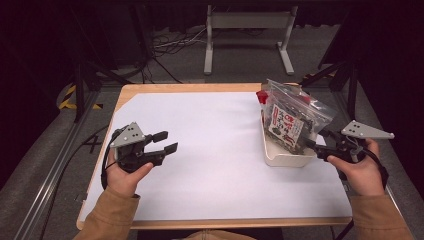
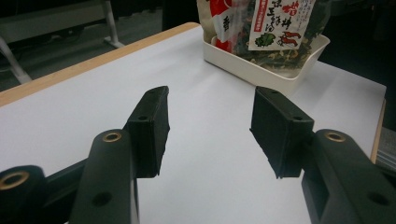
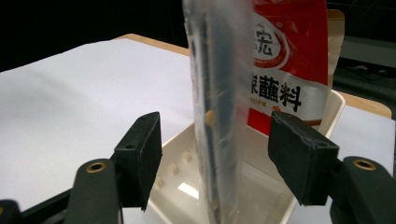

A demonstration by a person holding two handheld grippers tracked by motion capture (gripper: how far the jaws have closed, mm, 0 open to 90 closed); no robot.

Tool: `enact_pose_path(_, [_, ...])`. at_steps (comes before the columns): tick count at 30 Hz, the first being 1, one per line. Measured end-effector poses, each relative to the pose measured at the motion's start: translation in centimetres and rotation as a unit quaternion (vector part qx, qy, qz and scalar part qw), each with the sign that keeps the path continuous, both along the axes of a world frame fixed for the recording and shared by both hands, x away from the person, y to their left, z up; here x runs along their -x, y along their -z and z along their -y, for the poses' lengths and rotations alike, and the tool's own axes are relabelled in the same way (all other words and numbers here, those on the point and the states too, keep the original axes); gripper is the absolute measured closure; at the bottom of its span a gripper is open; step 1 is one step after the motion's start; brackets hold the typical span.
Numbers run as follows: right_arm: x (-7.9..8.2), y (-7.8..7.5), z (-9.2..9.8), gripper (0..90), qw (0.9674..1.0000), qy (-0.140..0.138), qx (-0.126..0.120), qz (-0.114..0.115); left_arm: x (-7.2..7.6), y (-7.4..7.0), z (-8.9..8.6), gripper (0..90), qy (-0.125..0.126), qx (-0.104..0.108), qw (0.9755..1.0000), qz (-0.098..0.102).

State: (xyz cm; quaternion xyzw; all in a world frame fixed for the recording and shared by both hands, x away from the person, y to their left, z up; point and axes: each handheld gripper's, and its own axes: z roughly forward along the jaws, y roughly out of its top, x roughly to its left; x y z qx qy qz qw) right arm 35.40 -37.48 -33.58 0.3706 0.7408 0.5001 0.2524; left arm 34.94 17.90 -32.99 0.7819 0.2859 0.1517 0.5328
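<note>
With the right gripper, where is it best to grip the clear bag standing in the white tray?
Probably grip the clear bag on its near thin edge, coming from the tray's right side. The bag stands upright and edge-on between the open right gripper, so the jaws could close on its two flat faces.
</note>
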Motion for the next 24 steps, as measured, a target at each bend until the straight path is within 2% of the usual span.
enact_pose_path(2, [0.8,0.0,-0.2,35.1,1.0000,0.001,0.005,0.007,0.4,0.1,-0.4,46.7,0.000,0.002,1.0000,0.001])
enact_pose_path(6, [2.0,-0.1,-0.4,34.7,0.9999,-0.002,-0.001,0.012,1.1,0.2,-1.3,46.1,0.009,0.001,0.9999,0.008])
enact_pose_path(11, [2.9,0.1,-1.1,34.1,0.9998,-0.010,0.007,0.013,1.8,0.5,-1.9,45.9,0.011,-0.002,0.9998,0.014])
enact_pose_path(14, [3.4,0.2,-1.6,34.0,0.9997,-0.018,0.005,0.013,2.2,0.8,-2.3,45.7,0.010,-0.006,0.9999,0.010])
enact_pose_path(18, [4.0,0.9,-2.0,32.9,0.9998,-0.007,0.015,0.012,2.5,1.2,-2.6,45.7,0.008,-0.004,0.9999,0.006])
enact_pose_path(24, [5.1,2.3,-2.0,32.9,1.0000,0.001,0.004,0.000,2.9,1.6,-3.1,45.6,0.007,-0.006,0.9999,0.006])
